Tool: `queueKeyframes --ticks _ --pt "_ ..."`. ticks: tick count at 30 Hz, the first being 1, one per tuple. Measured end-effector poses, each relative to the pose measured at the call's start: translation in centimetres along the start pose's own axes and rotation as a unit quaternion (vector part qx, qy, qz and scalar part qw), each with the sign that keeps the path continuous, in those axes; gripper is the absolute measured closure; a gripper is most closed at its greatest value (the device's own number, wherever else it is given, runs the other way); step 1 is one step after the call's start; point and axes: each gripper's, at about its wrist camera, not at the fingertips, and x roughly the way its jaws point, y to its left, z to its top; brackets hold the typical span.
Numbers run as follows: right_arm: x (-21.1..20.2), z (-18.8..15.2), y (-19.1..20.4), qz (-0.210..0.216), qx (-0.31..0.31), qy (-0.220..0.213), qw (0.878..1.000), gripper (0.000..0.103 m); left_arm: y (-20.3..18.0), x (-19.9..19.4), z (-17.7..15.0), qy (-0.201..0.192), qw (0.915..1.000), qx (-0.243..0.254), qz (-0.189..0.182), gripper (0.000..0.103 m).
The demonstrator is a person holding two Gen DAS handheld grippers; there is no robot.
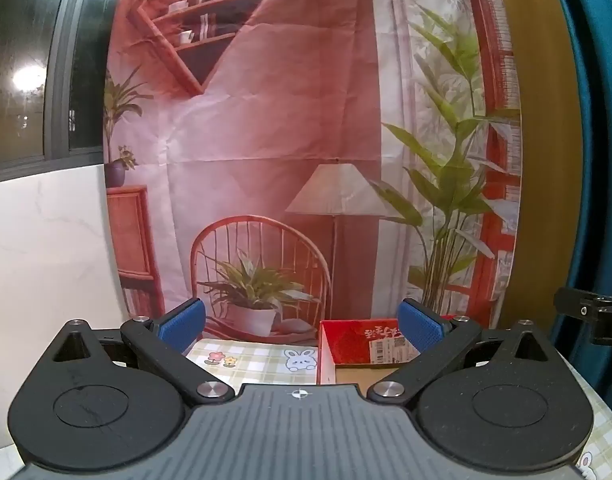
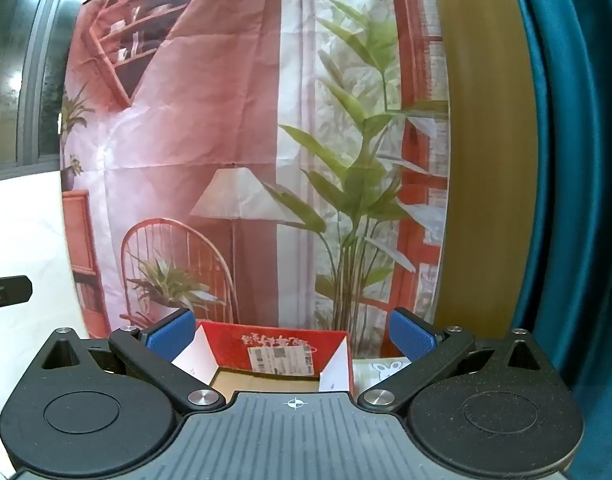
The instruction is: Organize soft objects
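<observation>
An open red cardboard box (image 1: 362, 340) with white flaps and a shipping label stands at the back of the table; in the right wrist view the box (image 2: 274, 346) is straight ahead. My left gripper (image 1: 302, 324) is open and empty, held above the table with the box behind its right finger. My right gripper (image 2: 292, 334) is open and empty, its fingers framing the box. No soft objects show in either view.
A checked tablecloth (image 1: 250, 360) with bunny and flower prints covers the table. A printed backdrop (image 1: 266, 140) hangs behind it. A teal curtain (image 2: 578, 200) is at the right, a white marble wall (image 1: 46, 260) at the left.
</observation>
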Motion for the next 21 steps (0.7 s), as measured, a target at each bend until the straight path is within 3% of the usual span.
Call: queueKeyframes --ticks 21 --pt "-0.19 -0.17 0.48 0.0 -0.001 -0.002 1.0 0.0 0.06 -0.27 -0.14 -0.004 1.0 -0.002 0.004 0.0"
